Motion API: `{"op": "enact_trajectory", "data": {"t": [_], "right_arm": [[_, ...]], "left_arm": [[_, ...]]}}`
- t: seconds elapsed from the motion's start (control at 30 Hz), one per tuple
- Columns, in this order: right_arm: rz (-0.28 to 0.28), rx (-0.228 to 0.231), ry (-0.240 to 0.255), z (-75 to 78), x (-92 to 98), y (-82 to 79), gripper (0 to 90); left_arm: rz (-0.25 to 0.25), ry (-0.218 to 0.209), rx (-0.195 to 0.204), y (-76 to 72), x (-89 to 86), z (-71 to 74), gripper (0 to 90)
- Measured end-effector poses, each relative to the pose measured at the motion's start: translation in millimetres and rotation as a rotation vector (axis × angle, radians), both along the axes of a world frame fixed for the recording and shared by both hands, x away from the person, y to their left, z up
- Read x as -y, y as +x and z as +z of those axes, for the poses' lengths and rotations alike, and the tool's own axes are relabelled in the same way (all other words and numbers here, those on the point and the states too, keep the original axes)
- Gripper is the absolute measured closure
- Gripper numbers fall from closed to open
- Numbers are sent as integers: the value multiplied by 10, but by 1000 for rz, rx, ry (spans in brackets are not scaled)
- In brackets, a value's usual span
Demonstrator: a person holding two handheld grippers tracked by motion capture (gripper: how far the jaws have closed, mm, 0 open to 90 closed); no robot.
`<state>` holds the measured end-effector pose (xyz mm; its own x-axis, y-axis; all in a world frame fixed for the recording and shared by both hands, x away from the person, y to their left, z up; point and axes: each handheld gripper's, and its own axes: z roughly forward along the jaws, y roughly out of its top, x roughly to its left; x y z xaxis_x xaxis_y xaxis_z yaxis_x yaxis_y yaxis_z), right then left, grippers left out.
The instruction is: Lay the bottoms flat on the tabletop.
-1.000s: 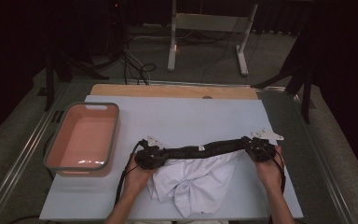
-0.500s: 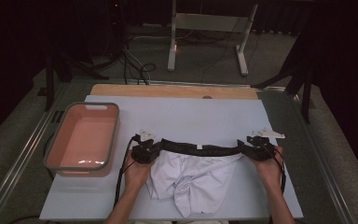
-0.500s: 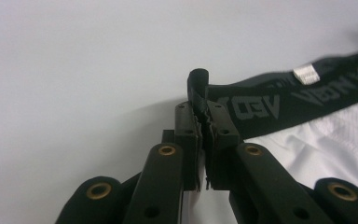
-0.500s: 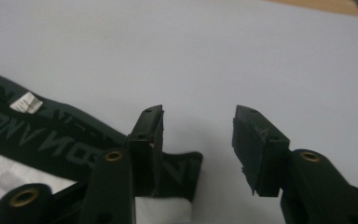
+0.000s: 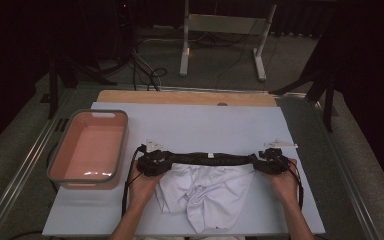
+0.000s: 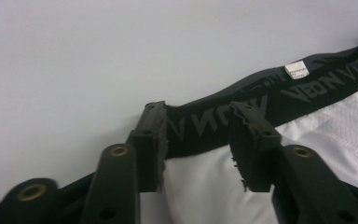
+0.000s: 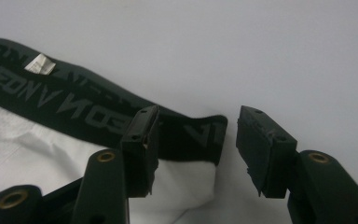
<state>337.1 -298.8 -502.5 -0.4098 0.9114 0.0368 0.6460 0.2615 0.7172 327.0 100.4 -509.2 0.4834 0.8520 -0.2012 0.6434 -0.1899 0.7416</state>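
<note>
Since the earlier frames the black waistband [image 5: 211, 159] has been pulled straighter and now lies flat on the bench [image 5: 200, 125], stretched between the 2 hands. Both grippers have just been opening: the left gripper [image 6: 200, 128] stands with jaws apart over the waistband's left end, the band between them but unpressed; the right gripper [image 7: 193, 130] likewise stands parted at the right end. The white underwear [image 5: 205, 195] spreads crumpled toward the near edge, centre. A pink rectangular tub [image 5: 91, 149] with a grey rim sits at the left, well apart. The waistband is woven elastic with grey lettering and a small white label [image 6: 294, 70].
</note>
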Motion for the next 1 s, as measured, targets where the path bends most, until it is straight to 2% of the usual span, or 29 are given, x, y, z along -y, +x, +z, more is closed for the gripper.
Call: {"op": "enact_trajectory", "data": {"t": [0.1,0.13,0.17,0.27,0.3,0.33,0.37,0.4,0.43,0.47,0.5,0.53,0.57,0.67,0.7,0.8,0.83,0.87,0.97,1.0], "right_arm": [[2,-20,1,12,20,-42,479],[2,-20,1,12,20,-42,479],[3,-28,7,4,32,-58,483],[1,-43,1,-22,51,-62,487],[0,-70,17,-54,64,-52,494],[0,-70,17,-54,64,-52,494],[3,-93,30,-82,68,-38,556],[3,-93,30,-82,68,-38,556],[18,-99,35,-93,62,-30,689],[18,-99,35,-93,62,-30,689],[13,-76,24,-73,48,-34,829],[13,-76,24,-73,48,-34,829],[15,-47,25,-22,44,-46,854],[21,-23,26,16,38,-60,857],[16,9,29,50,30,-71,858],[3,31,35,99,34,-77,858],[-8,59,45,159,48,-82,858],[-8,59,45,159,48,-82,858],[-22,109,48,273,83,-73,858],[-22,109,48,273,83,-73,858]], "left_arm": [[-13,22,-32,-8,-4,-50,497],[-13,22,-32,-8,-4,-50,479],[-16,39,-50,-7,-2,-88,473],[-21,33,-68,-8,-5,-122,473],[-26,40,-80,-10,5,-143,491],[-26,40,-80,-10,5,-143,513],[-34,45,-98,-3,21,-165,575],[-34,45,-98,-3,21,-165,632],[-43,44,-104,8,35,-162,723],[-43,44,-104,8,35,-162,791],[-54,45,-87,5,58,-146,845],[-54,45,-87,5,58,-146,865],[-64,31,-71,6,72,-108,872],[-71,15,-51,11,81,-56,877],[-67,-4,-31,22,82,6,877],[-61,-23,-10,33,79,72,878],[-54,-34,8,48,75,134,878],[-54,-34,8,48,75,134,878],[-49,-48,30,88,87,235,878],[-49,-48,30,88,87,235,878]]}}
